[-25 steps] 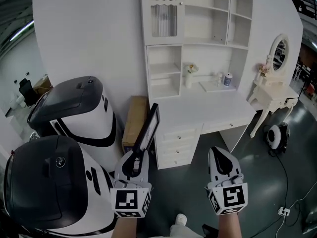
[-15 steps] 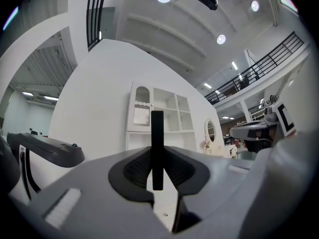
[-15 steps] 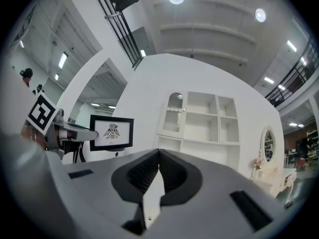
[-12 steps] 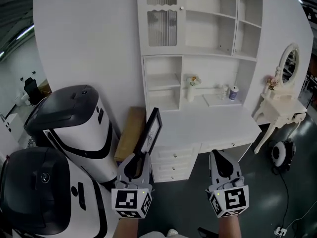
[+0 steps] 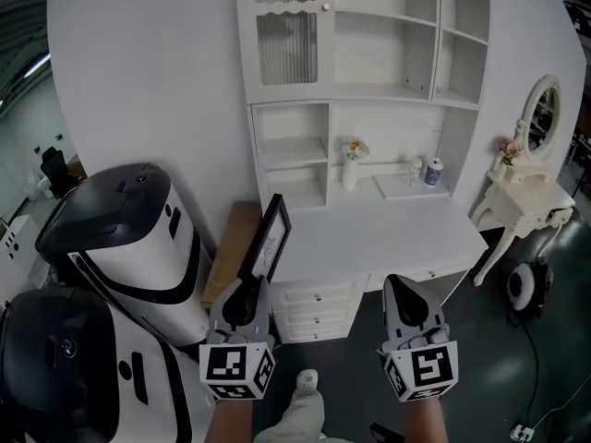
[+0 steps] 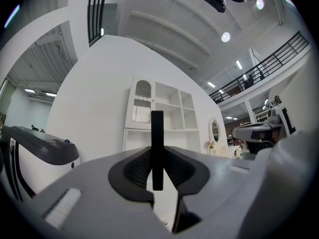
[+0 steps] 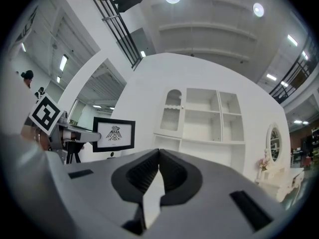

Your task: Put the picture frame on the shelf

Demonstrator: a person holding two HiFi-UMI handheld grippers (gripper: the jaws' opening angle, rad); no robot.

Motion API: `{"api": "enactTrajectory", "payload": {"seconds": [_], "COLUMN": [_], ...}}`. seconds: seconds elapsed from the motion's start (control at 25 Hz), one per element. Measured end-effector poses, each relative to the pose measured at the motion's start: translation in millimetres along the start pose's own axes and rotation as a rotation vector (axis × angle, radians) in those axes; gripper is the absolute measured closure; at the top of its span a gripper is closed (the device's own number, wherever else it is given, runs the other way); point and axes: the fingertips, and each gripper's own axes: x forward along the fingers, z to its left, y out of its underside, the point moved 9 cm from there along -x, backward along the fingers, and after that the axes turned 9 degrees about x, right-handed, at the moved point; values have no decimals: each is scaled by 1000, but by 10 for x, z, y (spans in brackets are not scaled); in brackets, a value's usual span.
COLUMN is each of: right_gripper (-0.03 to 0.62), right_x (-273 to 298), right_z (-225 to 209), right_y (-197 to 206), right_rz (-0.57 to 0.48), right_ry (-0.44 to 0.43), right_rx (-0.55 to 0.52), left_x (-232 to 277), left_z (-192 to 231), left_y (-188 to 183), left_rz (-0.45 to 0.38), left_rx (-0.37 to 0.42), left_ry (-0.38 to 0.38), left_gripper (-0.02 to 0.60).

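The person is closing in on the white shelf unit (image 5: 369, 63). Over the last second it is sliding leftward and filling more of the head view, and a leg (image 5: 297, 412) is now showing between the two arms, which reads as a step forward. The left tongs (image 5: 247, 295) are still clamping the lower edge of the picture frame (image 5: 269, 241). In the left gripper view the black frame (image 6: 157, 148) is standing upright and edge-on, pinched between the ribbed pads, with no sign of slipping. The frame is being carried in the air near the left end of the bench (image 5: 397, 229), apparently not touching it, and it is sitting below the open compartments. The right tongs (image 5: 406, 295) are staying pressed together on nothing, hovering ahead of the drawers. Their own view is catching the frame's printed face (image 7: 114, 133) off to the left. So the task is still in its carrying stage, and the placing is not yet begun. The frame will probably need lifting and turning face-out. The small left compartment (image 5: 291, 150) is lying nearest, though which shelf is meant I cannot tell.
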Motion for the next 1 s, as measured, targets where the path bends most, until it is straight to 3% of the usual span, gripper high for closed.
{"api": "enactTrajectory", "payload": {"seconds": [0.4,1.0], "right_gripper": [586,586], "right_x": [558,2448], "right_z": [-440,-987], "right_y": [272,529], "right_rz": [46,77], "right_ry": [45,70], "right_rx": [4,-16], "left_x": [803,2691], "left_z": [174,893], "left_y": [191,565], "left_rz": [0,16], "left_rx": [-15,-33], "left_ry": [3,30], "left_gripper": [506,506]}}
